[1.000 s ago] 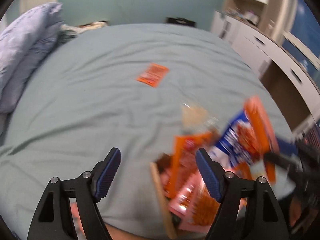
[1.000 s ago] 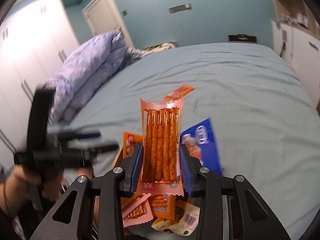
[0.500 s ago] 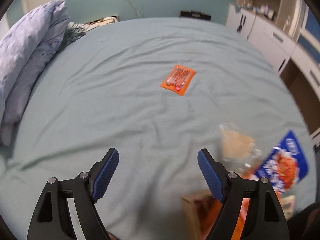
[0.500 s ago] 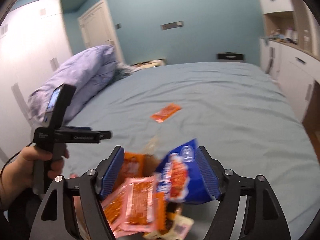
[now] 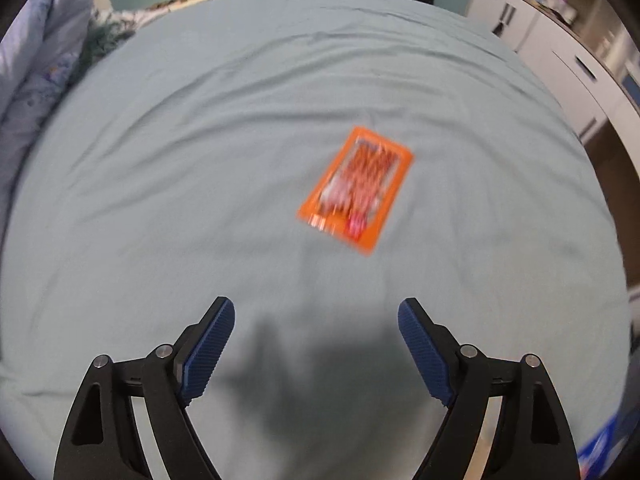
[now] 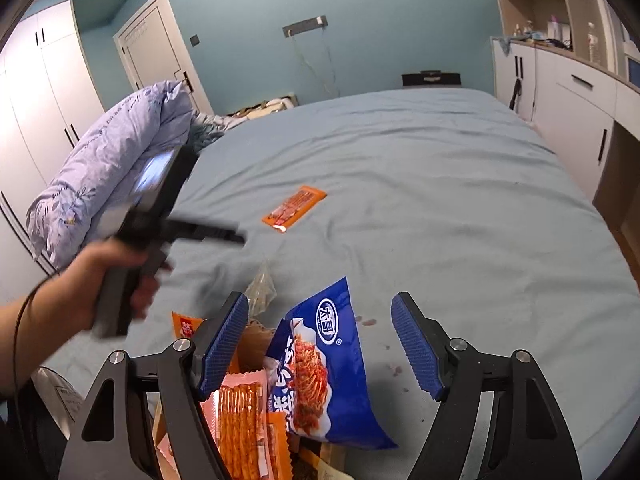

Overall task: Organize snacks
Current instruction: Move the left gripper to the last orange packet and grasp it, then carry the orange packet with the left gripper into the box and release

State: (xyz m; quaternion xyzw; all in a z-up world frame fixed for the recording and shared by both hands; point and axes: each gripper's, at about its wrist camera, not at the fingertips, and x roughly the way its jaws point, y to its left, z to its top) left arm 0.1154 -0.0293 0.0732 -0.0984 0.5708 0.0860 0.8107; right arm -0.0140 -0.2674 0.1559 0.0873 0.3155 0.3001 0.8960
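Released, the pink stick pack (image 6: 240,412) now lies below my right claw (image 6: 320,344), jaws apart; left claw (image 5: 316,344) opening, empty, short of the orange packet (image 5: 356,192).

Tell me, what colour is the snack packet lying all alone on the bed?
Orange. The snack packet shows largest in the left wrist view, though blurred; the right wrist view shows it sharper.

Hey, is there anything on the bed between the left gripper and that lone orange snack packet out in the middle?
Nothing visible. In the left wrist view only bare, wrinkled sheet lies between the left gripper and the orange packet. Its jaws are opening with nothing between them. The right wrist view shows the same clear stretch.
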